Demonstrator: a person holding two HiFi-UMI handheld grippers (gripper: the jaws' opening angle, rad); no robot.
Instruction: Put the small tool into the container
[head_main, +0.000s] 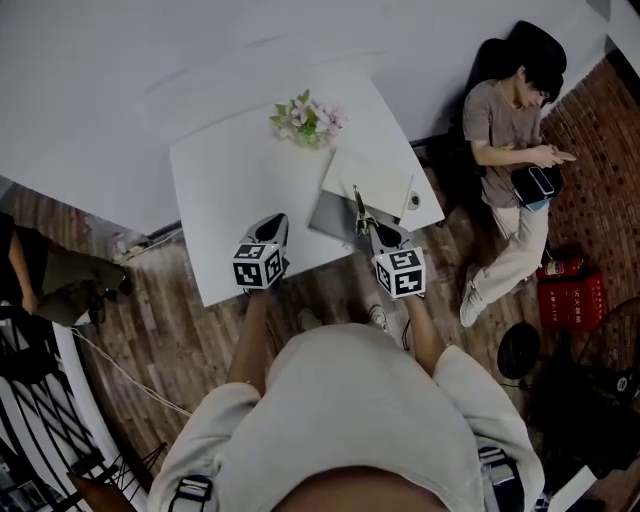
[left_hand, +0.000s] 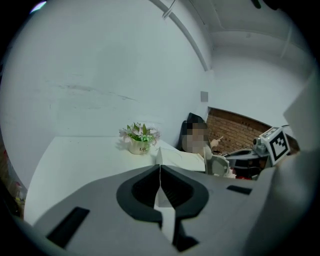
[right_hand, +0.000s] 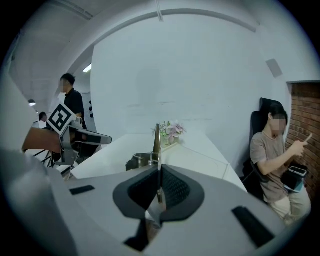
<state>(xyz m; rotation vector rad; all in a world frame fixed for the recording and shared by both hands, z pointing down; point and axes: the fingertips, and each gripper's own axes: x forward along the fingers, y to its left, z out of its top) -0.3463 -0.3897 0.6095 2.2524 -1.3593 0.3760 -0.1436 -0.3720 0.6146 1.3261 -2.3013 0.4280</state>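
Note:
My right gripper is shut on a thin metal tool, whose tip sticks up past the jaws. It hovers at the table's near edge, just over the grey base of the container; the container's pale lid lies open behind it. In the right gripper view the grey base shows just beyond the jaws and the lid to its right. My left gripper is shut with nothing between its jaws. It is over the bare white table, left of the container.
A small pot of pink and white flowers stands at the table's far edge, behind the container. A person sits in a dark chair to the right of the table, another person stands at the left. Wooden floor surrounds the table.

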